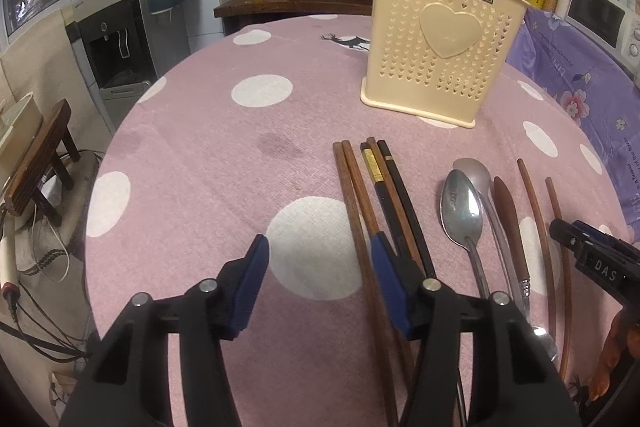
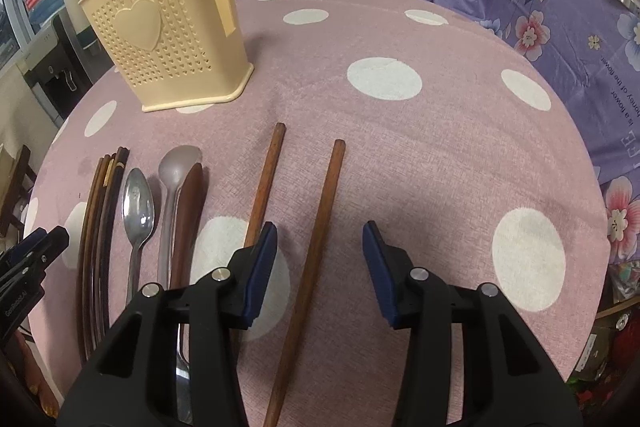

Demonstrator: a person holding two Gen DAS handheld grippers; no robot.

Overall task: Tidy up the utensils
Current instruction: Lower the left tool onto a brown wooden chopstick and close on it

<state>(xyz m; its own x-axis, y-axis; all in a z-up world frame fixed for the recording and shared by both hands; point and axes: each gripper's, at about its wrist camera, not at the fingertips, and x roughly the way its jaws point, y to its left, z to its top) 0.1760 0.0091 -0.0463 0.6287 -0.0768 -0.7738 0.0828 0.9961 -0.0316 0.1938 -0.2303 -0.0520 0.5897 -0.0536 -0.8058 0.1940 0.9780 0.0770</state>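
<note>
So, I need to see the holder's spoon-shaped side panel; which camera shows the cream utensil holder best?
The right wrist view: the utensil holder stands at an angle, showing both its heart front and the spoon-shaped side panel. The left wrist view shows the holder nearly front-on, heart and label only.

A round table under a pink cloth with white dots carries an upright cream utensil holder (heart-pierced walls), bunched chopsticks, two metal spoons, a wooden spoon and two separate brown chopsticks.
</note>
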